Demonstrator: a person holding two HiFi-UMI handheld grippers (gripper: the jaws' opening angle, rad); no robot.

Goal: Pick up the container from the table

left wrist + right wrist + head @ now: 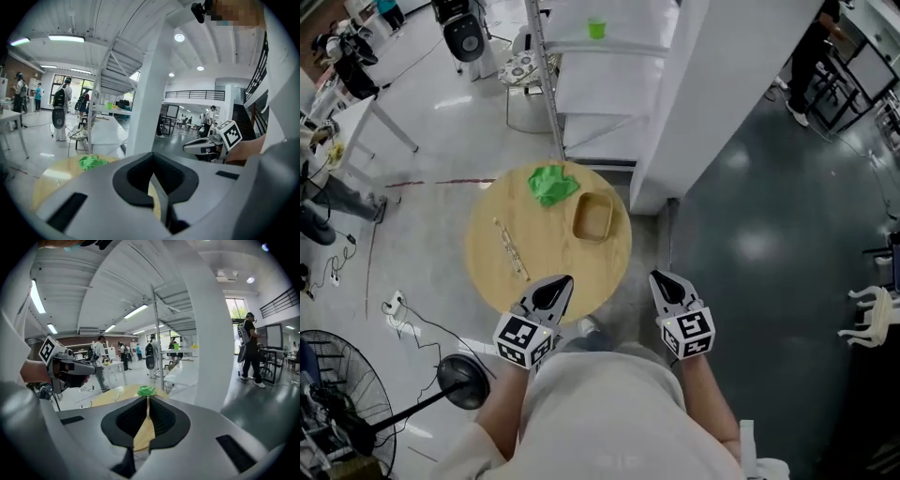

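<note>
A shallow wooden container (592,217) sits on the right half of a round wooden table (502,281). A crumpled green cloth (551,184) lies just behind it, and the same cloth (93,162) (146,390) appears in both gripper views. My left gripper (562,282) hovers over the table's near edge, its jaws together with nothing in them. My right gripper (660,278) hangs just off the table's near right edge, also shut and empty. The container is hidden behind the jaws in both gripper views.
A thin pale chain-like item (511,248) lies on the table's left half. A white column and wall (675,103) rise close behind the table on the right. A standing fan (337,403) and floor cables (403,314) are at the left. People stand in the distance.
</note>
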